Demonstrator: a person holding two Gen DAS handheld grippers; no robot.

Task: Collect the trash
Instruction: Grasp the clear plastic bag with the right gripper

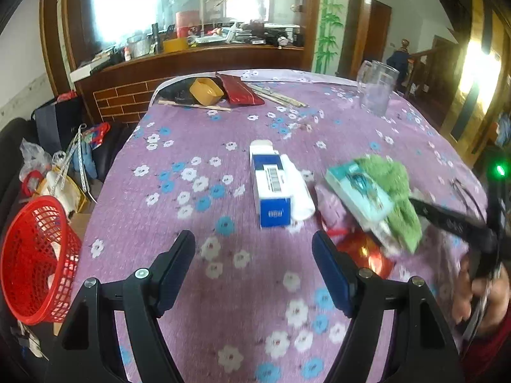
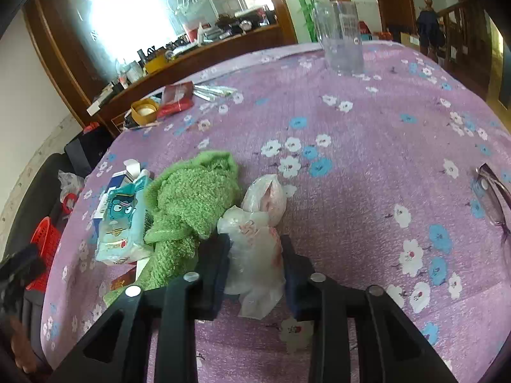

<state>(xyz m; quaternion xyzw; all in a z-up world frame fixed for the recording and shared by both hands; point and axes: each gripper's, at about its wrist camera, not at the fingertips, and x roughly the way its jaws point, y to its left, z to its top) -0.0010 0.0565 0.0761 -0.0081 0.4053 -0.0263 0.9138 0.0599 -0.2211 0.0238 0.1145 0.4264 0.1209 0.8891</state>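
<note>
The desk carries a green cloth touching the crumpled plastic bag. The right claw is clamped on that bag; a thin pinch could slip or snag the cloth. The left claw stands apart, empty, near the red basket.

You see a matt, woven floral tablecloth, a fuzzy green towel, a crinkled thin plastic bag, a glossy tissue packet, a smooth cardboard box, a clear plastic cup and a red plastic mesh basket.
</note>
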